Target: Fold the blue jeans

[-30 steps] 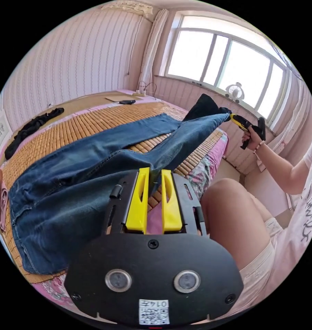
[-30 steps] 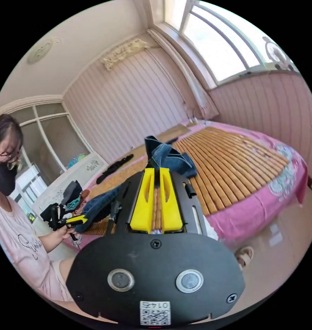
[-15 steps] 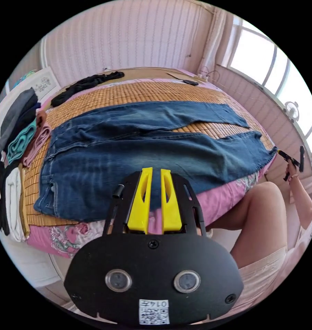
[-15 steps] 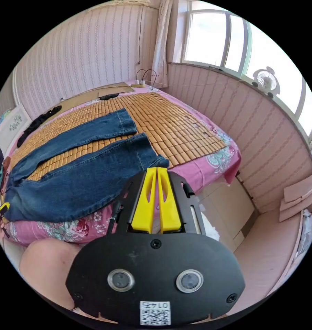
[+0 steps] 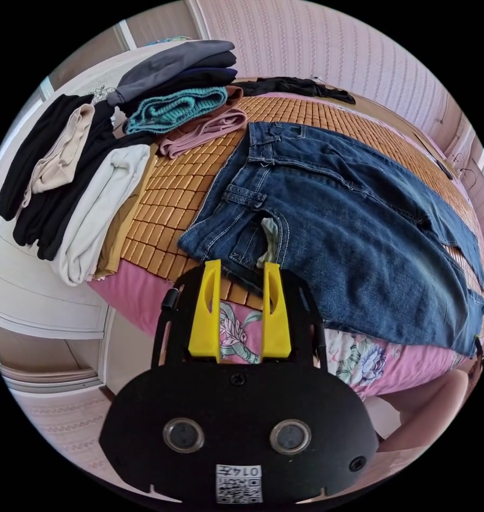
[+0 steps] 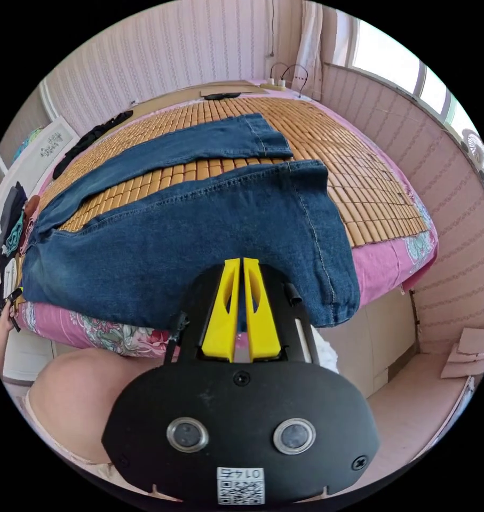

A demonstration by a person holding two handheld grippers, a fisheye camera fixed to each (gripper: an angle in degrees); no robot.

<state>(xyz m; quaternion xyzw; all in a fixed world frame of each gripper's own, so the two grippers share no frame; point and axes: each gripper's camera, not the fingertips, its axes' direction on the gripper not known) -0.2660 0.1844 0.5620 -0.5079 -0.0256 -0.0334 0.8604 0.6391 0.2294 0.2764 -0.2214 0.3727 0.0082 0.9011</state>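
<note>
Blue jeans (image 5: 327,213) lie spread flat, both legs out, on the slatted bamboo mat (image 6: 359,176) of the bed, laid out ready for a first fold. Left gripper (image 5: 240,277), jaws apart and empty, hangs just off the waistband corner (beside the stack of folded clothes (image 5: 92,176)). Right gripper (image 6: 240,272), jaws nearly closed with nothing visibly between them, sits over the near leg by its hem.

A bed (image 6: 391,256) with a pink floral sheet and a bamboo slat mat (image 6: 354,176) stands against pink striped walls (image 6: 161,48). Bright daylight comes through the window (image 6: 380,58), a white curtain (image 6: 310,37) beside it. The floor (image 6: 412,405) is pale pink.
</note>
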